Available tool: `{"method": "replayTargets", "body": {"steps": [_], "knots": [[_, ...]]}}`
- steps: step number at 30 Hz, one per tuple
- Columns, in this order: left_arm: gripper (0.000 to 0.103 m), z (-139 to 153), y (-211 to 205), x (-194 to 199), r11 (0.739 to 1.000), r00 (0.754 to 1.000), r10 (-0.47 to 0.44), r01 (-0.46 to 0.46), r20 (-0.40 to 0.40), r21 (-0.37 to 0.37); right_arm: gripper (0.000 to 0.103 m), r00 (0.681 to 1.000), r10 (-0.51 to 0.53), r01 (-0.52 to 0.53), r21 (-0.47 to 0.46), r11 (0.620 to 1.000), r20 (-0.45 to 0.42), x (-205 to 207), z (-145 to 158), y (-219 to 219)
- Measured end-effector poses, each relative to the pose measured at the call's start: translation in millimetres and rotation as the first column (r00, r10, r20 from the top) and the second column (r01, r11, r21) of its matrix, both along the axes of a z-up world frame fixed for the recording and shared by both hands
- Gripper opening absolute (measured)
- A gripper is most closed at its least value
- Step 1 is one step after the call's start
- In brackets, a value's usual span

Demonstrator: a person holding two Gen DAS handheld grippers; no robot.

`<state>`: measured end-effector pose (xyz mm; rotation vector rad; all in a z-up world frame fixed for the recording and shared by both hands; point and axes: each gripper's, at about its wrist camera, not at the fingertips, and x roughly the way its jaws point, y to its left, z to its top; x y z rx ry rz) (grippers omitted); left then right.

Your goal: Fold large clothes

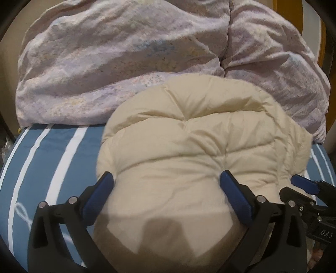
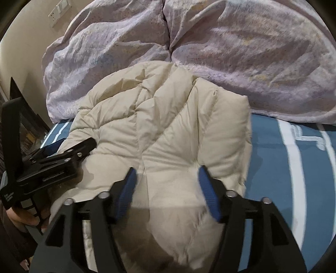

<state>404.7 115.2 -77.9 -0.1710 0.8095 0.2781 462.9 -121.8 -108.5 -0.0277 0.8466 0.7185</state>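
**Two grippers spread over one padded jacket on the bed**

The left gripper, black with blue pads, stands wide, and the cream quilted down jacket bulges up between its two fingers; whether the pads press the fabric cannot be told. The right gripper, of the same make, also stands with its jaws apart over the jacket, a fold of cream cloth lying between them without clear contact.

Counted: two grippers, one jacket, one lilac flower-printed crumpled duvet and one blue bedsheet with white stripes. The jacket lies bunched on the sheet, its far edge touching the duvet.

The near hem of the jacket is cut off by the lower frame edge and shaded in both views. No sleeve or collar can be made out with any certainty.

Only the right wrist view shows the pale wall with a white switch plate, the left gripper from its side, and part of the hand holding it. Only the left wrist view shows a strip of orange-brown wood behind the duvet, plus one blue fingertip of the right gripper at the right edge.
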Motion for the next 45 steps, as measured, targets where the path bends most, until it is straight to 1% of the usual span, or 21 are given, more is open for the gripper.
{"method": "replayTargets", "body": {"steps": [2, 3, 6, 9, 13, 16, 22, 24, 28, 30, 37, 45], "knots": [[0.101, 6.1, -2.4, -11.9, 1.0, 1.0, 0.004, -0.004, 0.008, -0.014, 0.084, 1.0, -0.026, 0.027, -0.03, 0.999, 0.017, -13.8, 11.1, -4.6], [0.101, 9.1, -4.4, -19.6, 1.0, 1.0, 0.003, -0.003, 0.011, -0.017, 0.085, 0.999, -0.036, 0.037, -0.039, 0.999, 0.025, -19.5, 14.9, -6.5], [0.101, 18.1, -3.5, -36.7, 1.0, 1.0, -0.004, 0.004, 0.013, -0.027, 0.095, 0.997, -0.073, 0.075, -0.053, 0.996, 0.04, -36.9, 24.1, -14.2], [0.101, 26.3, -4.6, -58.4, 0.999, 1.0, -0.011, 0.011, 0.009, -0.042, 0.098, 0.993, -0.11, 0.112, -0.055, 0.992, 0.037, -54.6, 30.8, -21.8], [0.101, 39.2, -12.8, -94.6, 0.998, 1.0, -0.021, 0.021, 0.006, -0.059, 0.1, 0.985, -0.163, 0.169, -0.111, 0.979, 0.059, -77.5, 34.7, -25.0], [0.101, 44.8, -15.1, -118.5, 0.997, 1.0, -0.027, 0.027, 0.003, -0.076, 0.102, 0.981, -0.178, 0.185, -0.102, 0.977, 0.075, -102.0, 38.3, -31.0], [0.101, 52.2, -12.7, -158.7, 0.993, 0.999, -0.031, 0.032, 0.012, -0.115, 0.102, 0.977, -0.191, 0.201, -0.11, 0.973, 0.099, -138.0, 44.5, -37.1], [0.101, 53.8, -13.1, -170.5, 0.992, 0.999, -0.033, 0.035, 0.013, -0.125, 0.102, 0.976, -0.2, 0.208, -0.103, 0.973, 0.087, -148.4, 45.1, -41.4], [0.101, 56.8, -16.5, -192.5, 0.989, 0.999, -0.043, 0.046, 0.019, -0.138, 0.102, 0.975, -0.22, 0.221, -0.079, 0.972, 0.03, -165.5, 41.9, -51.3], [0.101, 58.8, -19.0, -203.3, 0.988, 0.998, -0.055, 0.058, 0.023, -0.144, 0.102, 0.975, -0.223, 0.223, -0.075, 0.972, 0.015, -174.9, 40.6, -54.3], [0.101, 64.6, -27.4, -228.2, 0.983, 0.995, -0.092, 0.095, 0.028, -0.155, 0.102, 0.976, -0.218, 0.218, -0.061, 0.974, -0.004, -203.5, 42.4, -63.9], [0.101, 71.1, -41.9, -244.2, 0.978, 0.99, -0.136, 0.14, 0.038, -0.157, 0.102, 0.978, -0.206, 0.206, -0.032, 0.978, -0.013, -222.0, 50.3, -71.9]]}}
